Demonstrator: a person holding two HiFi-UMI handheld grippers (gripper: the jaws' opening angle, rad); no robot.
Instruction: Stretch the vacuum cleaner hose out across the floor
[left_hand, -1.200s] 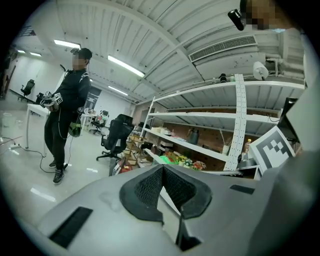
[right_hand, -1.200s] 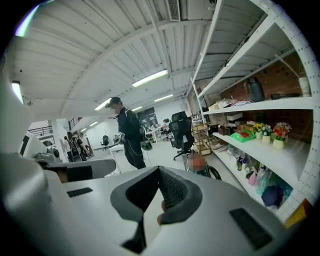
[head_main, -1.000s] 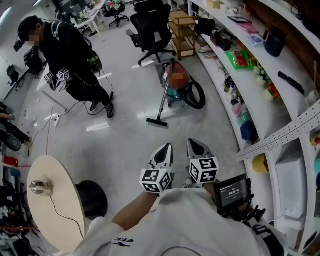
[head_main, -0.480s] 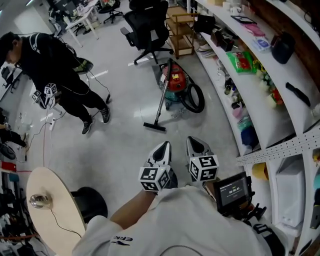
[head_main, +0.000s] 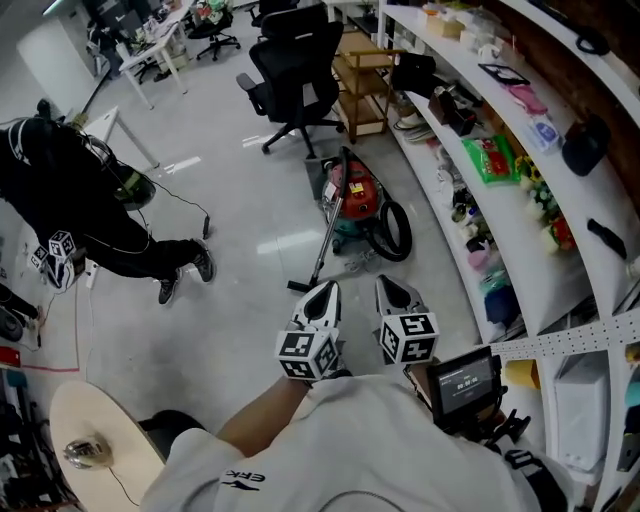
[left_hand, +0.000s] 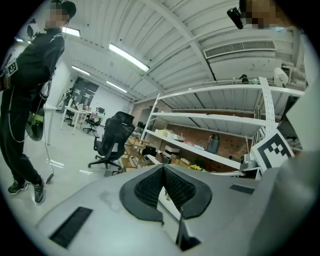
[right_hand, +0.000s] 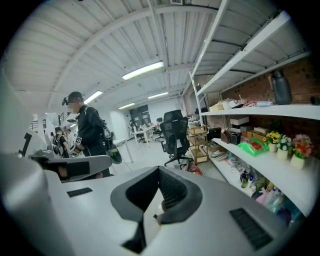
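Observation:
The vacuum cleaner (head_main: 350, 193) has a red and teal body and stands on the grey floor beside the curved shelving, ahead of me in the head view. Its black hose (head_main: 393, 228) lies in a loop against the body's right side. The metal wand (head_main: 324, 240) slants down to the floor head (head_main: 298, 288). My left gripper (head_main: 326, 293) and right gripper (head_main: 391, 288) are side by side, both shut and empty, just short of the floor head. In the left gripper view the pads (left_hand: 163, 169) meet. The right gripper (right_hand: 159, 171) shows the same, with a bit of the red vacuum body (right_hand: 193, 170) past it.
A black office chair (head_main: 297, 62) and a wooden cart (head_main: 363, 68) stand behind the vacuum. White curved shelves (head_main: 505, 235) full of small goods run along the right. A person in black (head_main: 70, 205) bends over at the left. A round pale table (head_main: 95, 445) is near my left.
The vacuum cleaner has come closer to my grippers; its floor head now lies just beyond their tips. The person in black has shifted toward the left edge. Both grippers stay shut.

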